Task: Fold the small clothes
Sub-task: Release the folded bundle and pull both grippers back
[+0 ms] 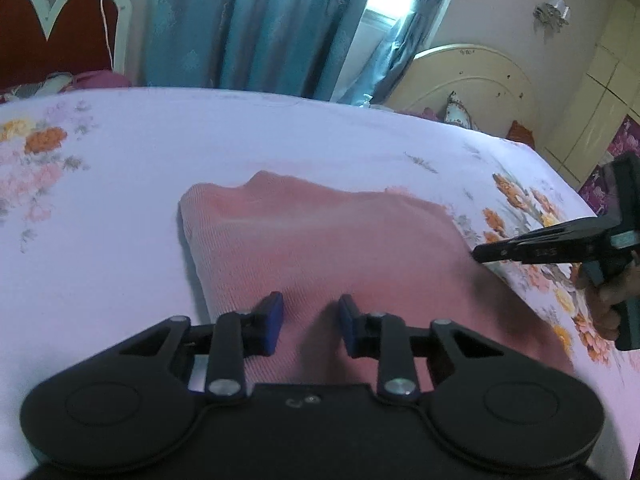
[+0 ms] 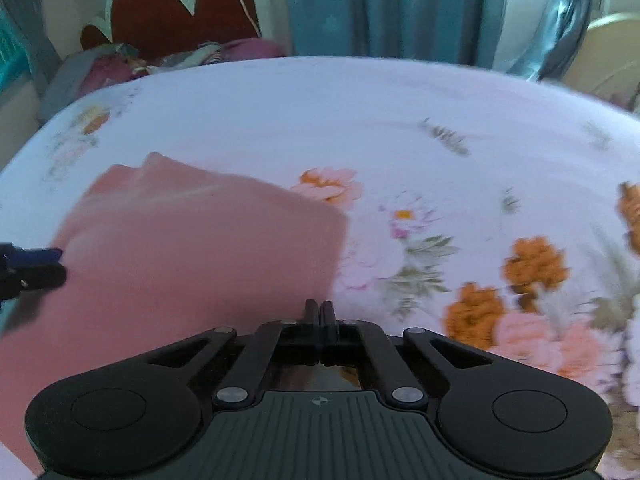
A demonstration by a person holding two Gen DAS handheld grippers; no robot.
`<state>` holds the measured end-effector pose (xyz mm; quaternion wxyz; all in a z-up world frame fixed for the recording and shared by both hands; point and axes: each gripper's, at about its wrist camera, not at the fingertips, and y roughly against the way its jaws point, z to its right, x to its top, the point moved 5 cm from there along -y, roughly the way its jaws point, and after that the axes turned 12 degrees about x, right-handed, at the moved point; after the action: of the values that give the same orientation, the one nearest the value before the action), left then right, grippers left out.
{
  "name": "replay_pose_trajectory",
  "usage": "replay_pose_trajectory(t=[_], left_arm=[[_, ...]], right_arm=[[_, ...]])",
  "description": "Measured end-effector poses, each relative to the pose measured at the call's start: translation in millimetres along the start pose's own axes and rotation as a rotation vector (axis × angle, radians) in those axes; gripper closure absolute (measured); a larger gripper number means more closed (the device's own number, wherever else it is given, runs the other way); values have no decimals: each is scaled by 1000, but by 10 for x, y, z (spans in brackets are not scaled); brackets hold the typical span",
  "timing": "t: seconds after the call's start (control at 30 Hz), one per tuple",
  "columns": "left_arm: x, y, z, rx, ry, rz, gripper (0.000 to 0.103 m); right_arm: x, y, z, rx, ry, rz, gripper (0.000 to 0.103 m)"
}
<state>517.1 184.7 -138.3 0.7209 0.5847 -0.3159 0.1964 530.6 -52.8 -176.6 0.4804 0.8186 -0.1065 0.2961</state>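
While the pink cloth [image 1: 320,240] lies spread on the bed [image 1: 120,184], both tongs hang over its near edge. It is a ribbed pink piece, lying fairly flat on the white sheet with orange and pink flowers, its far edge a little humped and its left side rounded over in a fold.

From the left wrist view, the left tongs [image 1: 311,322] stand spread, with a clear gap between the blue pads [image 1: 274,320]. Pink cloth shows through the gap, and the pads pinch nothing that can be seen; whether their tips touch the cloth I cannot tell. At the right of that view the right tongs [image 1: 480,254] come in from the side, pressed together to a thin point just at the cloth's right edge, with a hand [image 1: 612,300] around the handle.

From the right wrist view, the right tongs [image 2: 320,312] are pressed together, the two fingers [image 2: 310,314] meeting with no cloth seen between them. Their tips sit over the cloth's right edge, where pink meets the flowered sheet. The left tongs [image 2: 58,266] show at the far left, over the cloth's other side.

Beyond the bed hang blue curtains [image 1: 248,28], with a red and white headboard [image 1: 52,28] at the left.
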Motion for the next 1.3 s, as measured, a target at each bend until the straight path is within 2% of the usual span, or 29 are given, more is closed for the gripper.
replay_pose_trajectory(t=[0.13, 0.2, 0.3, 0.4, 0.6, 0.67, 0.73, 0.8, 0.93, 1.0, 1.07, 1.1, 1.17, 1.3], left_arm=[[-176, 392, 41, -43, 0, 56, 79], [-326, 518, 67, -67, 13, 57, 79], [-517, 529, 109, -54, 16, 46, 79], [-518, 454, 97, -44, 50, 46, 79], [-528, 367, 127, -2, 44, 60, 79], [-539, 473, 133, 15, 54, 66, 84], [-570, 699, 160, 25, 44, 97, 84], [-663, 882, 182, 32, 43, 110, 84], [-971, 950, 234, 55, 48, 68, 84], [-1101, 872, 227, 86, 56, 31, 82], [-1178, 846, 199, 125, 87, 12, 82], [-1193, 904, 197, 131, 109, 18, 82], [-1208, 1072, 215, 142, 126, 41, 84], [-1303, 1398, 362, 163, 125, 68, 84]], right_arm=[[-202, 423, -374, 99, 59, 49, 103], [-357, 504, -572, 169, 96, 36, 103], [-541, 421, -730, 200, 167, -17, 103], [-666, 266, -600, 152, 150, -52, 103], [-685, 164, -448, 123, 46, 14, 103], [-680, 232, -453, 109, 31, 24, 103], [-649, 419, -499, 77, 59, 50, 103], [-662, 658, -620, 102, 90, 88, 103], [-903, 723, -768, 146, 170, 38, 103], [-996, 600, -655, 76, 154, 12, 103], [-1043, 544, -439, -11, 70, 8, 103], [-1050, 591, -369, -27, 28, 26, 103], [-1080, 856, -358, 42, -54, 102, 103], [-1272, 1302, -636, 51, -4, 144, 103]])
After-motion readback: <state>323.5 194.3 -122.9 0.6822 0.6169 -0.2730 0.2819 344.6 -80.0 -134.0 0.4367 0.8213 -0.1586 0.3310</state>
